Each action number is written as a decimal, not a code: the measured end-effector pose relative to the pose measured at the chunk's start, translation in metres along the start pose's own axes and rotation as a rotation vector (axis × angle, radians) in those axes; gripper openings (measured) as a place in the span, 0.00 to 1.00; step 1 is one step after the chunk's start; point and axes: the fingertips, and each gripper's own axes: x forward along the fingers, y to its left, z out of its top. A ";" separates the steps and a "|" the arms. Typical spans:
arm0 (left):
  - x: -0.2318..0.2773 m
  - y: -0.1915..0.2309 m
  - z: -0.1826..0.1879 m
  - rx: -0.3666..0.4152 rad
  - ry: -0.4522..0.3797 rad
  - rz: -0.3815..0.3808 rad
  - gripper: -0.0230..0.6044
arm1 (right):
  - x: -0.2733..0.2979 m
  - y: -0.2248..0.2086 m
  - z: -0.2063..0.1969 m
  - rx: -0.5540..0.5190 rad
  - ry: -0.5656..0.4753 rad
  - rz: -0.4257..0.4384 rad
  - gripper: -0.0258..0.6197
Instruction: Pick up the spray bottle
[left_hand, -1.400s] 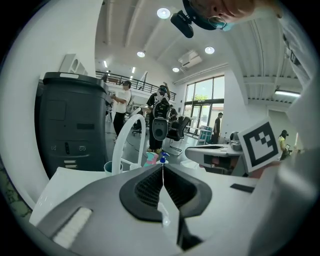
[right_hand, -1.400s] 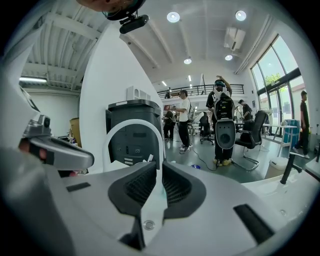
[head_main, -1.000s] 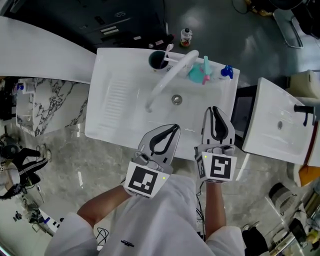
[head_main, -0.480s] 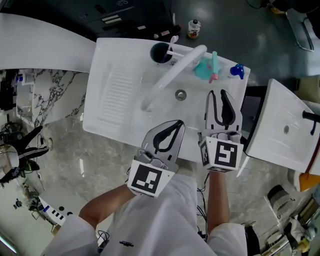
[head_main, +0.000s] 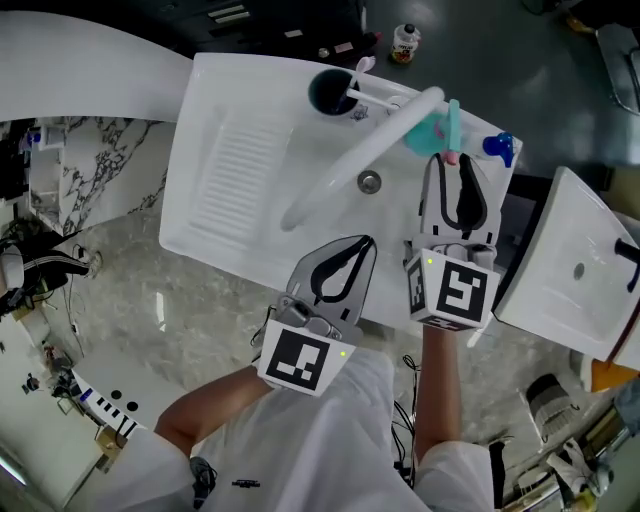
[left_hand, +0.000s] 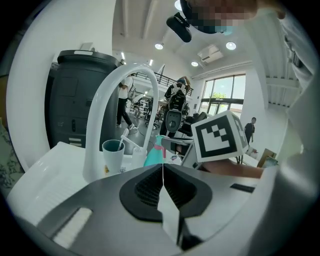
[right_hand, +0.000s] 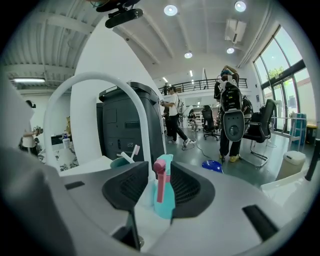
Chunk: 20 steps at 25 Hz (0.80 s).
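A teal spray bottle (head_main: 432, 132) with a pink trigger stands on the back rim of the white sink (head_main: 230, 170), right of the faucet (head_main: 360, 160). My right gripper (head_main: 450, 162) reaches over the basin, its tips just short of the bottle. Its jaws have just been opening and now stand open. In the right gripper view the spray bottle (right_hand: 162, 195) shows in the gap of the right gripper (right_hand: 160, 171), and the pads do not press on it. My left gripper (head_main: 366, 242) hangs shut over the sink's front edge. The left gripper (left_hand: 162, 172) holds nothing, and the spray bottle (left_hand: 154, 155) is beyond it.
A cup (head_main: 328, 92) with a toothbrush stands left of the faucet base. A small blue object (head_main: 497, 147) lies on the sink's back right corner. The drain (head_main: 369, 182) is mid-basin. A second white sink (head_main: 580, 270) stands to the right. People move about in the background.
My right gripper has moved forward over the basin toward the spray bottle and its jaws have spread from shut to open. The left gripper has shifted slightly forward and stays shut.
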 end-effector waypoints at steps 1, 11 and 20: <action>0.001 0.000 -0.002 -0.003 0.005 -0.004 0.05 | 0.003 -0.001 -0.001 0.004 0.002 -0.006 0.20; 0.001 0.009 -0.016 -0.011 0.011 0.011 0.05 | 0.024 -0.006 -0.009 0.031 0.009 -0.046 0.20; -0.003 0.014 -0.018 -0.022 0.012 0.025 0.05 | 0.025 -0.020 -0.005 0.022 -0.012 -0.102 0.12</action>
